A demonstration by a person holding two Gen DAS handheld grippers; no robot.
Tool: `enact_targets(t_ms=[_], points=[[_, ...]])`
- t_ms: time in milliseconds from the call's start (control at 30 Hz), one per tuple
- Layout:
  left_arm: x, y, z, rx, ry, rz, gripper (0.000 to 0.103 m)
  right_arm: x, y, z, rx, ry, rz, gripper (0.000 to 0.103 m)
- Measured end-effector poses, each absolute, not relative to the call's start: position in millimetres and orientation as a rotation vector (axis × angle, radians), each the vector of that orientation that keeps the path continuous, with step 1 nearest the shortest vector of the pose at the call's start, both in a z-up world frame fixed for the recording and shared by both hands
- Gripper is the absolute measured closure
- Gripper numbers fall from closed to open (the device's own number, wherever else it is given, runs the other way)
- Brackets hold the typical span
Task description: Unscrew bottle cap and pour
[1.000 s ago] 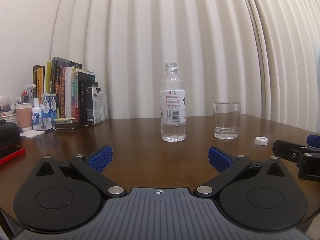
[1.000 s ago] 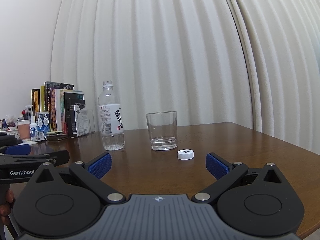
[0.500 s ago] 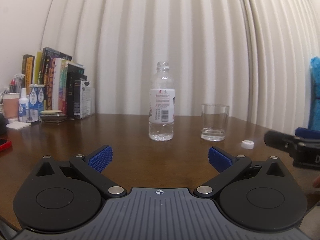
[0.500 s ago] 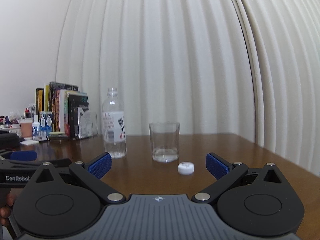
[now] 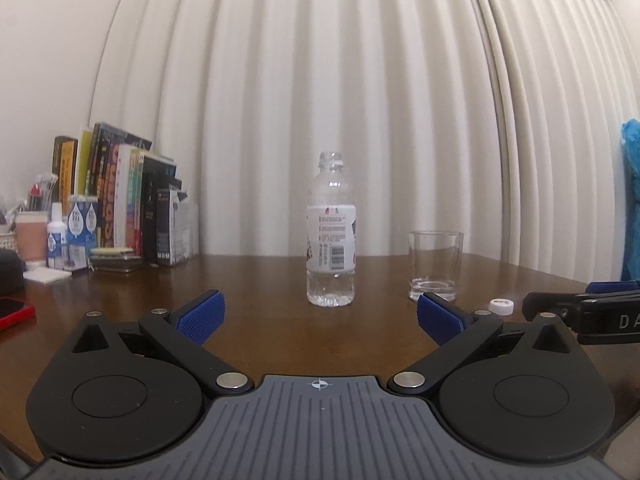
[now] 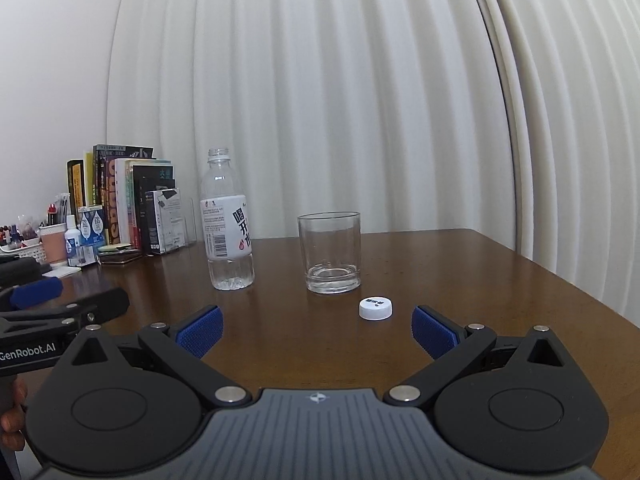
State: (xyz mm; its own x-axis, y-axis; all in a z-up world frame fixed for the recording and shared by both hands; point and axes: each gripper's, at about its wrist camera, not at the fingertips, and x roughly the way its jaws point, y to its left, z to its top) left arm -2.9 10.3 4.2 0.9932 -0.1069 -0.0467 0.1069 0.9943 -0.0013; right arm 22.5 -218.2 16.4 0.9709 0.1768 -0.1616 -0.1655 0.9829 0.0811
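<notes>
Straight ahead of the left gripper (image 5: 318, 314), jaws wide apart and empty: upright clear plastic bottle (image 5: 331, 232), uncapped, long axis vertical, mid-table. Nearer the right gripper (image 6: 316, 332), likewise spread and empty: small white cap (image 6: 375, 308), just before the clear glass tumbler (image 6: 331, 252). Far left, row of books (image 5: 120, 196). Nothing between jaws and bottle.

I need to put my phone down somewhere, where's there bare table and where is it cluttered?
Bare wood lies in front of the bottle, between it and the open left gripper, and on the table right of the glass toward the far corner. The cap sits just ahead of the open right gripper. The back left is crowded with books and small containers.
</notes>
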Motion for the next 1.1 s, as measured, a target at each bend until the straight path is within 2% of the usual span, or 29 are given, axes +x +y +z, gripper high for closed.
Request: enact_targets(t_ms=[567,800,933,1100], points=[[3.9,25.3,27.4,-0.011,0.056,-0.298,0.000,32.5,-222.4,38.1,-0.004,0.221,0.183,0.000],[13.6,30.9,50.0,0.092,0.073,-0.409,0.000,54.8,-225.9,58.5,-0.078,0.307,0.255,0.000],[26.1,47.1,60.6,-0.028,0.086,-0.462,0.000,72.9,-229.0,67.3,-0.101,0.345,0.278,0.000],[34.9,51.4,68.9,0.005,0.114,-0.425,0.000,98.3,-235.7,68.5,-0.092,0.415,0.304,0.000]])
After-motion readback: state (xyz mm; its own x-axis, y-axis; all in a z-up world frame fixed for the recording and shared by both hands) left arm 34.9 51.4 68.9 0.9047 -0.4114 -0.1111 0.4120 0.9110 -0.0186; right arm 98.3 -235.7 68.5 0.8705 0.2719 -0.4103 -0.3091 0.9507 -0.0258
